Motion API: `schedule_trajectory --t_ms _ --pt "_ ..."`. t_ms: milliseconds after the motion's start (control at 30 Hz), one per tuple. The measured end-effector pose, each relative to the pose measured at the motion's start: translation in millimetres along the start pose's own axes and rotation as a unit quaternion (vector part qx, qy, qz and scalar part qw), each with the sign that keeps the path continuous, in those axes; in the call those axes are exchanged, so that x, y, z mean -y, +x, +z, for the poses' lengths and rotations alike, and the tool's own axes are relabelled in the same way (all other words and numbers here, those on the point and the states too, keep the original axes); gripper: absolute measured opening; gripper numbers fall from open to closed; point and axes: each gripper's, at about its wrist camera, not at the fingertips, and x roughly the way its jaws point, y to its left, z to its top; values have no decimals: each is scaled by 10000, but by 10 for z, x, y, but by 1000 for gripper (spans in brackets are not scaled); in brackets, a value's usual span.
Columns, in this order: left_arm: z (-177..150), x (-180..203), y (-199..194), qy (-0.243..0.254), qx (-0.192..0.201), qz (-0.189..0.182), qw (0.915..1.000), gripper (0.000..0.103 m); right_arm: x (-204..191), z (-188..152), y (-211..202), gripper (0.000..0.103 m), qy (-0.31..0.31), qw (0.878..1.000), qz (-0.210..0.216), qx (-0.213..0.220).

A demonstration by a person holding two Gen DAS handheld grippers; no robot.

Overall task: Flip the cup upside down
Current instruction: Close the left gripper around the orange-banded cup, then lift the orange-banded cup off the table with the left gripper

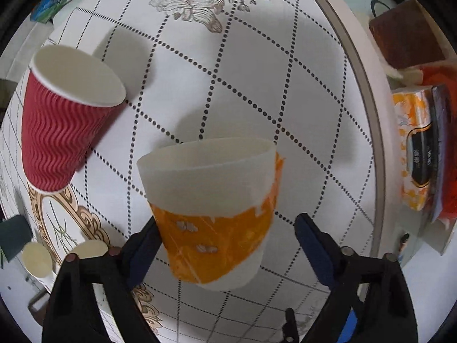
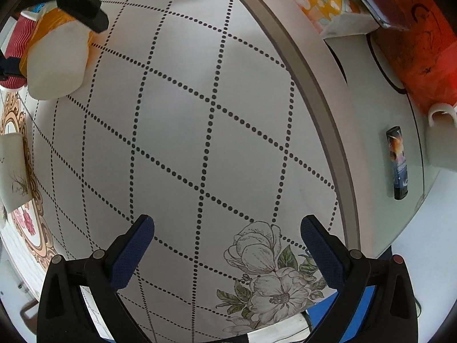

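Clearly the bench [image 1: 257, 85], spread with a dotted-diamond cloth, fills both views ahead of the fingers. Up and to the left of the left gripper [image 1: 225, 245] stands a red ribbed cup [image 1: 62, 125], mouth up and untouched. Between the left fingers sits the orange-and-white cup [image 1: 217, 214], mouth still upward and a little tilted; the left finger [image 1: 142, 251] touches its wall, while the right one stands apart from it, so the hold looks loose or only half closed. Whether its base rests on the cloth I cannot tell. The right gripper [image 2: 228, 248] hangs wide open over bare cloth, holding nothing. By my judgement the flip is not yet done: gripping firmly, lifting and inverting remain.
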Motion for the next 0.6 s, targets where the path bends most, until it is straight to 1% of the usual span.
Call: schedule_trajectory --t_ms 33,67,100,233,367,400,467,533,600 --pt "13 39 36 46 -3 63 10000 76 25 20 12 103 13 10000 22 -15" --pt "38 29 69 74 -22 107 9999 70 65 38 42 103 18 10000 38 -30" --pt "40 12 119 88 -29 155 9998 69 93 51 61 103 26 10000 56 -54" --pt "38 66 196 177 106 323 9993 68 151 79 170 103 82 9998 118 -141" --pt "-11 38 195 208 215 440 9986 68 214 96 231 103 145 9996 154 -211" --pt "-40 16 183 209 216 442 9986 68 259 98 253 103 161 9995 161 -221" --pt "-128 86 168 204 264 459 9984 67 331 88 291 103 197 9994 180 -242" --pt "-235 2 110 218 314 442 9983 67 387 102 295 103 197 9994 166 -228" --pt "-351 9 62 235 390 411 9981 67 401 74 262 103 187 9995 150 -199"
